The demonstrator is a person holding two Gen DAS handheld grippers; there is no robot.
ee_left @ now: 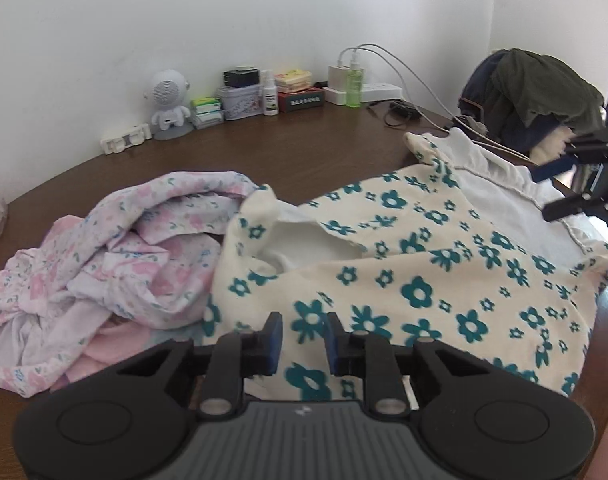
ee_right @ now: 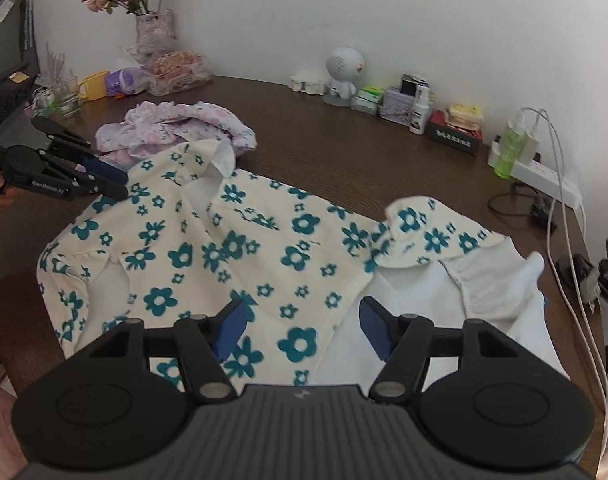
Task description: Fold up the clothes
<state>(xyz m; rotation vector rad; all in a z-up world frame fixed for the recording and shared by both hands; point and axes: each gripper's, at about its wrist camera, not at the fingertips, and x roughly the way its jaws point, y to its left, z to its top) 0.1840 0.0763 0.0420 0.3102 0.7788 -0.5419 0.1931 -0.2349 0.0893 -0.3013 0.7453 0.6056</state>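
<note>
a lived-in room of a home. a dark wood counter (ee_right: 344,152) stands against plain white walls, its back edge lined with household bits: a vase of dried flowers (ee_right: 154,26), a yellow mug (ee_right: 93,85), a small astronaut-shaped speaker (ee_left: 169,100), a tin box (ee_left: 240,102), little bottles, a power strip (ee_right: 552,178) with chargers and trailing white cables. loose laundry lies about: a pink floral heap (ee_left: 104,256) and dark clothes (ee_left: 544,88) piled at the counter's end.
</note>
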